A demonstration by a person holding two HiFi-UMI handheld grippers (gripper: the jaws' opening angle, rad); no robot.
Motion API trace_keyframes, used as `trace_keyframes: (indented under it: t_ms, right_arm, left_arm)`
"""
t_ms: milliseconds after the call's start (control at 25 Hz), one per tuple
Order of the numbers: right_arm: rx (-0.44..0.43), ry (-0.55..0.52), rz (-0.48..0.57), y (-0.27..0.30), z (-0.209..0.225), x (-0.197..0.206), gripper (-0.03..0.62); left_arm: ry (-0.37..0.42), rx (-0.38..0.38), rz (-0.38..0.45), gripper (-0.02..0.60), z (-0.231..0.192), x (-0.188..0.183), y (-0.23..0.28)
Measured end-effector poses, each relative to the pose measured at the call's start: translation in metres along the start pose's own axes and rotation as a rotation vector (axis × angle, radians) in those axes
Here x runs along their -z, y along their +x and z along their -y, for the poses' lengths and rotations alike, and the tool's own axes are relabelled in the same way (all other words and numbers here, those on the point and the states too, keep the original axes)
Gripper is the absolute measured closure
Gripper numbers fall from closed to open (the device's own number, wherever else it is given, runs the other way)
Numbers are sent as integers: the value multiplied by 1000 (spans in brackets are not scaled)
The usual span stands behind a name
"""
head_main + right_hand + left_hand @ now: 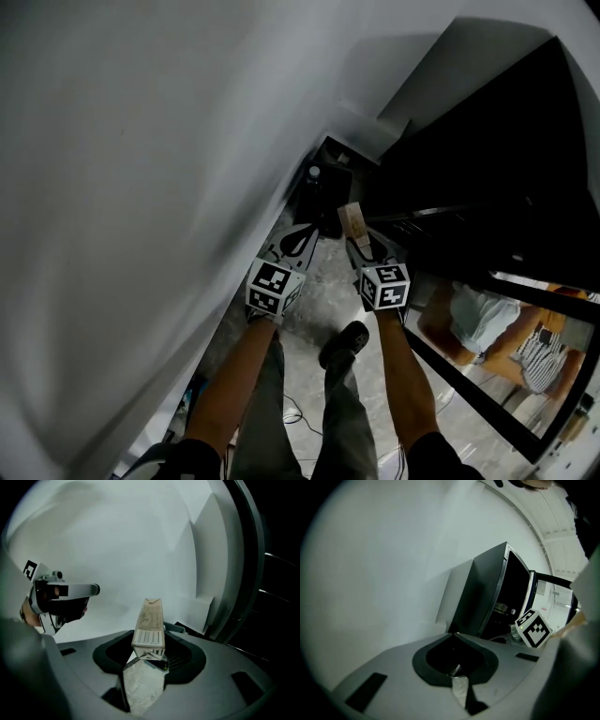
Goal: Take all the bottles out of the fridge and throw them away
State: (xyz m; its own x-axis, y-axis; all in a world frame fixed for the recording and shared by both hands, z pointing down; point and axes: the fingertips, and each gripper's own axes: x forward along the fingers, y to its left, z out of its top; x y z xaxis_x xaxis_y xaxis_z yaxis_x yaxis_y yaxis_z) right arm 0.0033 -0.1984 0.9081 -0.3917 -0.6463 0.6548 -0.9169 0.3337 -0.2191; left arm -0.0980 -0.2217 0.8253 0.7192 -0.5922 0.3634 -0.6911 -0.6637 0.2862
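Note:
My right gripper [354,242] [149,656] is shut on a beige drink carton [352,221] [150,623] with a barcode, which stands upright between the jaws. My left gripper [305,228] [455,670] is shut with nothing in it and hangs just left of the right one, about level with it. Both point downward over the floor, towards a dark box-shaped unit [328,178] [487,602] with an open front beside the white wall. The dark fridge interior with wire shelves [450,211] [276,573] lies at the right. I see no bottle.
A white wall [141,187] fills the left side. The floor [309,319] is grey marbled stone, with cables [300,412] near the person's feet. A glass door [506,328] with reflections stands at the lower right.

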Motion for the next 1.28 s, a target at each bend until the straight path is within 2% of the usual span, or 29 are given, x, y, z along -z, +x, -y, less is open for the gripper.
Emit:
trace_keyframes:
  t_ms: [200, 400, 640, 760, 960, 1120, 1160, 1280]
  right_arm:
    - [-6, 27, -81, 51, 12, 6, 390]
    - [24, 58, -132, 84, 31, 1, 388]
    - [24, 90, -86, 101, 46, -18, 388]
    - [18, 104, -77, 101, 49, -20, 362]
    - [28, 105, -49, 85, 51, -19, 356]
    - [30, 97, 19, 44, 41, -36, 361]
    - [32, 101, 35, 30, 38, -41, 383]
    - [56, 111, 78, -24, 26, -59, 503]
  left_arm:
    - [3, -8, -33, 575, -21, 6, 22]
    - [17, 1, -50, 575, -33, 1, 43]
    - [19, 2, -56, 575, -43, -7, 65]
    - [19, 3, -58, 575, -43, -11, 71]
    - [19, 11, -56, 575, -34, -12, 72]
    - [20, 25, -58, 575, -16, -21, 69]
    - [20, 31, -60, 575, -9, -26, 67]
    - [19, 54, -47, 575, 24, -56, 51]
